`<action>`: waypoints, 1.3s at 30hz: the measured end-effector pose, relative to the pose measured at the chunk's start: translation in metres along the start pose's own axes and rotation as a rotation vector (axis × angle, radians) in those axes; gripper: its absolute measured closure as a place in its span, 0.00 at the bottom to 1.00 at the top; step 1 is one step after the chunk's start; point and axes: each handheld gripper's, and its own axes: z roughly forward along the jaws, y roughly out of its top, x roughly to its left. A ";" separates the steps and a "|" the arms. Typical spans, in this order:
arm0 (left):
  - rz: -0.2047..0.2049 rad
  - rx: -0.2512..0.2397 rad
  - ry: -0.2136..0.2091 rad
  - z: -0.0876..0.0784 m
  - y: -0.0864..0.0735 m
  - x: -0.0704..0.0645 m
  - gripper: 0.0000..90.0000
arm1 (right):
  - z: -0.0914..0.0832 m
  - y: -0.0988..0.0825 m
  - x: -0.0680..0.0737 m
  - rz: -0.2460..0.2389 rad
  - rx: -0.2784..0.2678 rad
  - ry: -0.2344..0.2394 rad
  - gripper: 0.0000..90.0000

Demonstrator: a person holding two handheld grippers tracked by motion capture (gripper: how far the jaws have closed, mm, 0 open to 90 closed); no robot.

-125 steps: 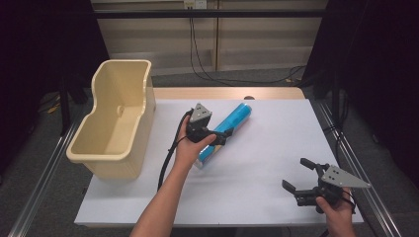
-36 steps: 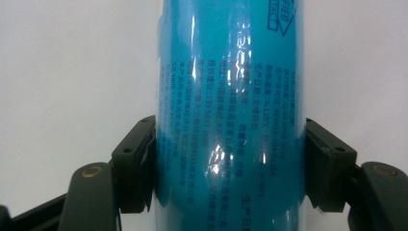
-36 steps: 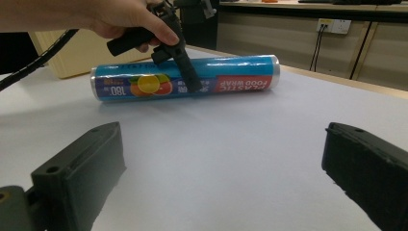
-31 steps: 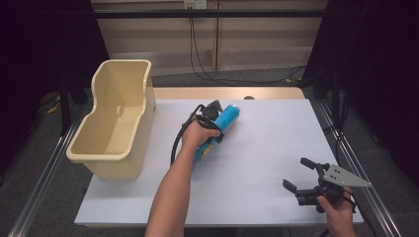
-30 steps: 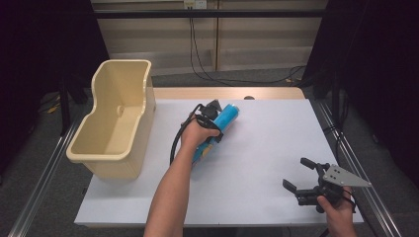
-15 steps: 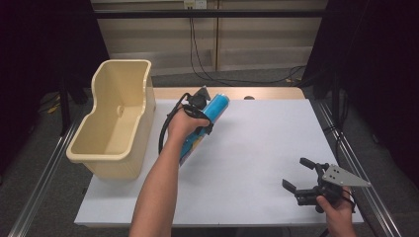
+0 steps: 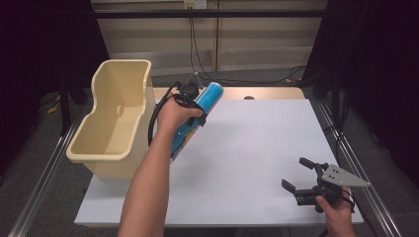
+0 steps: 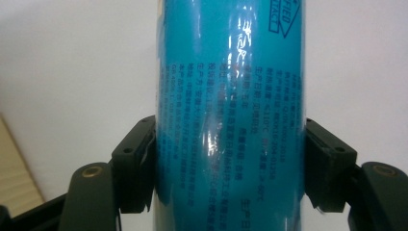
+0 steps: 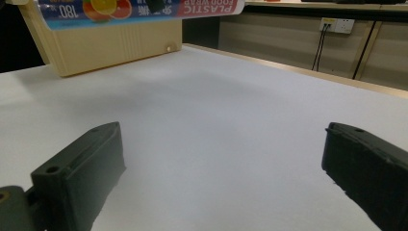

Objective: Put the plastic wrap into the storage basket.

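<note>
Left gripper view shows the left gripper [image 8: 230, 168] clamped mid-length on the blue food-wrap tube [image 8: 230, 96], likely light, stiff and slippery, between its jaws; the right gripper [image 7: 305, 183] stands apart, empty.

Your left forearm [image 7: 148, 182] reaches from the near edge of the table toward its far left part, stretched long and bare. Your left hand [image 7: 174, 112] is raised above the table surface and wraps around the left gripper [image 7: 190, 101]. In the left gripper view its two black jaws press on both sides of a blue roll [image 8: 230, 115], which stands between them. Your right hand [image 7: 333, 205] rests low near the right near corner of the table. It holds the right gripper [image 7: 299, 174], whose jaws stand wide apart with nothing between them and point to the left.
</note>
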 end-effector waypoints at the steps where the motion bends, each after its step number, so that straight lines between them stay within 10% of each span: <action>1: -0.007 0.000 0.002 -0.006 0.000 0.001 0.36 | 0.000 0.000 0.000 0.001 -0.001 0.001 0.01; 39: -0.193 -0.043 0.058 -0.105 -0.040 0.055 0.36 | 0.000 0.000 0.001 -0.003 0.001 0.004 0.01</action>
